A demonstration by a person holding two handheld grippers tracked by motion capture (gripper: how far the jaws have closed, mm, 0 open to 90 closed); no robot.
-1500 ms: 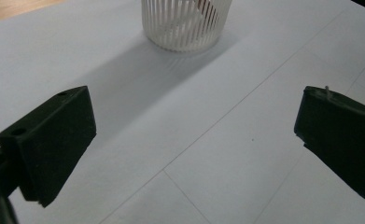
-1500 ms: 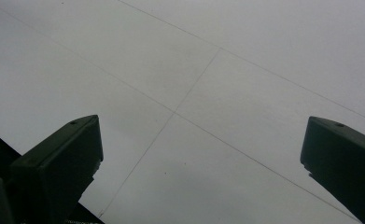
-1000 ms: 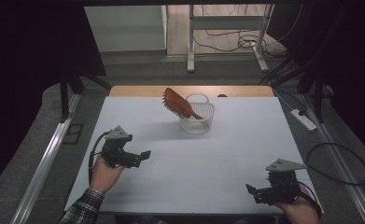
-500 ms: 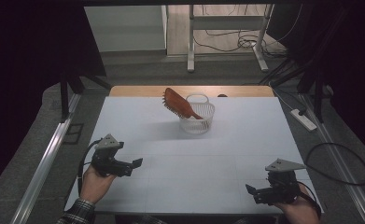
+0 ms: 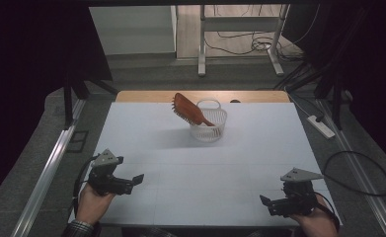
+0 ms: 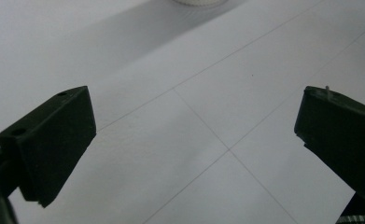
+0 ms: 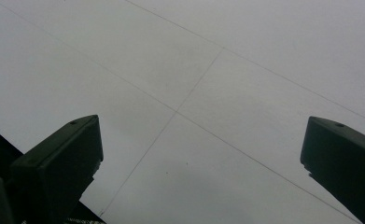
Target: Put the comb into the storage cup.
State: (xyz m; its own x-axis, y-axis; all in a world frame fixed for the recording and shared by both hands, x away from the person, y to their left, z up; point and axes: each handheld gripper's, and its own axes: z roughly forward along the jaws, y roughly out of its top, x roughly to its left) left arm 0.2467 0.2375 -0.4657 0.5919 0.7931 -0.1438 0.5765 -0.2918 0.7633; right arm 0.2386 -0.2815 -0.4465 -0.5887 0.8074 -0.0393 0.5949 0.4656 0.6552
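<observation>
A brown hairbrush (image 5: 188, 110) leans head-up out of a small white basket (image 5: 209, 128) at the far middle of the white table (image 5: 200, 163). My left gripper (image 5: 135, 180) rests near the front left edge, held in a hand, open with nothing between its jaws. In the left gripper view the gripper (image 6: 194, 140) looks over bare table, with the basket's base (image 6: 196, 2) at the top edge. My right gripper (image 5: 265, 201) sits at the front right, also open and empty. In the right gripper view the gripper (image 7: 199, 158) faces bare tabletop.
A wooden strip (image 5: 146, 96) borders the table's far edge. A metal rail (image 5: 50, 168) runs along the left side. On the floor lie a power strip (image 5: 321, 125) and cables (image 5: 363, 168) to the right, and a desk frame (image 5: 240, 39) stands behind.
My left gripper has moved back toward the front left edge of the table and lower. The right gripper, brush and basket have stayed put.
</observation>
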